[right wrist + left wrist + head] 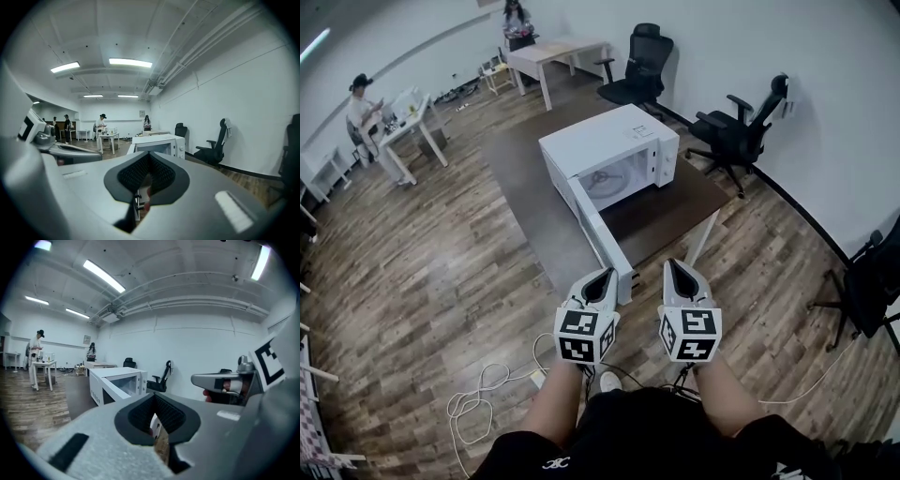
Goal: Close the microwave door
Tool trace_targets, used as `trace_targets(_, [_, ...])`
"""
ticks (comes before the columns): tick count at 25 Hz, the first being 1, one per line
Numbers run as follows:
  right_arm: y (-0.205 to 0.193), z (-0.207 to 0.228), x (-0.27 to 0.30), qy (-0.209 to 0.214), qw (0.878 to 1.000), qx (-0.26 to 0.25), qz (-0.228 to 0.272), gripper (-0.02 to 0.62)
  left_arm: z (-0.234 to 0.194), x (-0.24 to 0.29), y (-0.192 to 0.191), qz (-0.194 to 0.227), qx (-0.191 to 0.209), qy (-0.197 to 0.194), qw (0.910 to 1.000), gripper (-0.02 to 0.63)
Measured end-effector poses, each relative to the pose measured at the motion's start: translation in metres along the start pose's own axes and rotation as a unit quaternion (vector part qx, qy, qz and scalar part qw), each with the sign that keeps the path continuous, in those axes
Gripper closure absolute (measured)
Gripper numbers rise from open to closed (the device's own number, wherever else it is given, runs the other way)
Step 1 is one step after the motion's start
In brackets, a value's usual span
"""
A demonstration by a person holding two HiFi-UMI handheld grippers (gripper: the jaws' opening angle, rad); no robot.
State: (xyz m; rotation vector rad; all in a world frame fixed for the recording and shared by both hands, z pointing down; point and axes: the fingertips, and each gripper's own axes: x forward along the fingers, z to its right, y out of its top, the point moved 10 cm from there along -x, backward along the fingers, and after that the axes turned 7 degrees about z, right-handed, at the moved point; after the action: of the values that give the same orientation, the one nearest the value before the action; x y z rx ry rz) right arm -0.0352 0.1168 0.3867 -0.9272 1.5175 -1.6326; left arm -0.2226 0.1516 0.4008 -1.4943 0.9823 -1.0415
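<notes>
A white microwave (605, 150) stands on a dark brown table (520, 183), and its door (598, 228) is swung wide open toward me. Both grippers hang side by side just short of the door's free edge, touching nothing. The left gripper (607, 275) is shut and empty, close to the door's near end. To its right, the right gripper (674, 266) is also shut and empty. The microwave (116, 382) appears ahead in the left gripper view, beyond the left gripper (155, 422). In the right gripper view the microwave (159, 143) sits past the right gripper (146, 183).
Black office chairs (734, 131) stand right of the table and one (639, 66) behind it. White desks (551, 54) and people (366, 108) are at the back left. A white cable (478, 394) lies on the wood floor by my feet.
</notes>
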Motion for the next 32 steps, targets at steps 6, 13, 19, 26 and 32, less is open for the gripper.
trace_targets(6, [-0.002, -0.013, 0.041, -0.036, 0.999, 0.008, -0.011, 0.586, -0.04, 0.011, -0.018, -0.039, 0.014, -0.123, 0.9915, 0.457])
trace_targets(13, [-0.011, -0.018, 0.065, -0.064, 0.998, 0.011, -0.026, 0.586, -0.055, 0.031, -0.06, -0.12, 0.052, -0.197, 0.9718, 0.367])
trace_targets(19, [-0.019, -0.011, 0.075, -0.076, 0.996, 0.015, -0.033, 0.586, -0.061, 0.047, -0.077, -0.126, 0.059, -0.192, 0.9716, 0.381])
trace_targets(26, [-0.023, 0.002, 0.083, -0.082, 0.996, 0.023, -0.03, 0.586, -0.055, 0.064, -0.083, -0.136, 0.068, -0.201, 0.9677, 0.443])
trace_targets(32, [-0.028, 0.026, 0.082, -0.094, 0.995, 0.031, -0.033, 0.586, -0.038, 0.086, -0.082, -0.137, 0.074, -0.214, 0.9643, 0.454])
